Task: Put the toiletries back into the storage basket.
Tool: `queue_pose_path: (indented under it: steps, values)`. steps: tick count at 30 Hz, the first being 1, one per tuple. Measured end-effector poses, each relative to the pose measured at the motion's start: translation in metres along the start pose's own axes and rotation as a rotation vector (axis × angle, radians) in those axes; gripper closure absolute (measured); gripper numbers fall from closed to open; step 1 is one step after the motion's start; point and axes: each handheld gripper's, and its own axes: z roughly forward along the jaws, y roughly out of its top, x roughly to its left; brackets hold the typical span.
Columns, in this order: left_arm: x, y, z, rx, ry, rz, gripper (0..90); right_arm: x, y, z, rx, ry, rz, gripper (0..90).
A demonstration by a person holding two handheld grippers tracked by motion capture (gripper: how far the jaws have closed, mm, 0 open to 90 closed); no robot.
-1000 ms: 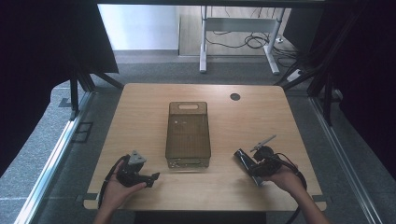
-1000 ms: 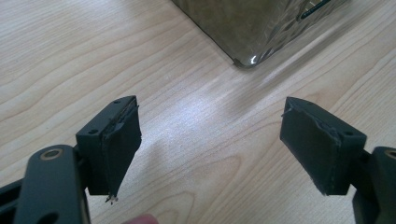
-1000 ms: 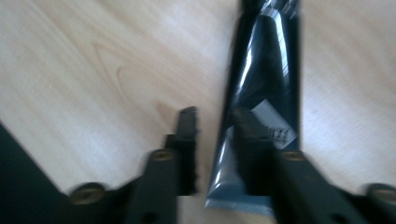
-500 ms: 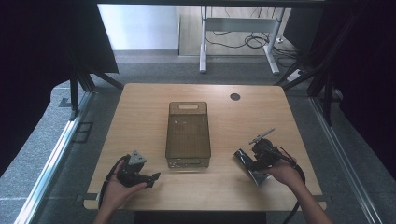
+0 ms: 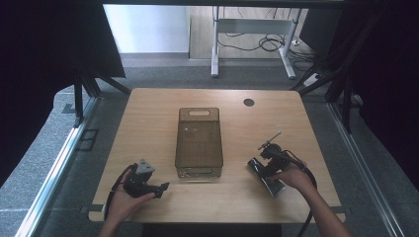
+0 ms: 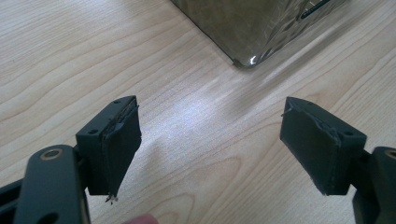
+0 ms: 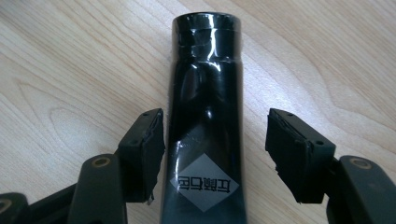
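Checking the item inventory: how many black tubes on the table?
1. The black tube lies on the table at its near right, between the right gripper's open jaws. The smoky bin's contents are hard to make out.

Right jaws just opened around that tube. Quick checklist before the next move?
1. Right gripper jaws have just been opening, pads off the glossy black plastic tube: ok.
2. Tube lies flat on the light wooden table, between the jaws: ok.
3. Left gripper open, nothing between its jaws: ok.
4. Smoky transparent plastic bin upright, apart from both grippers: ok.
5. Bin contents: cannot tell.
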Motion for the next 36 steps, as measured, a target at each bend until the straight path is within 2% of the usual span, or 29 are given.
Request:
queue_pose_path:
  steps: [5,19,23,30,36]
  values:
    - [0.0,0.0,0.001,0.003,0.001,0.005,20.8,0.004,0.005,0.007,0.036,-0.013,-0.019,36.0]
    - [0.001,0.0,0.0,0.003,0.0,0.005,20.8,0.007,0.006,0.026,0.122,-0.032,-0.008,37.4]
    - [0.0,0.0,0.002,0.006,-0.001,0.007,20.8,0.005,0.006,0.026,0.121,-0.007,0.024,42.5]
    - [0.0,0.0,0.0,0.001,0.001,0.005,20.8,0.005,0.008,0.026,0.136,-0.01,0.031,44.9]
    - [0.001,0.0,0.0,0.002,0.004,0.004,20.8,0.001,0.009,0.026,0.139,0.015,0.037,45.5]
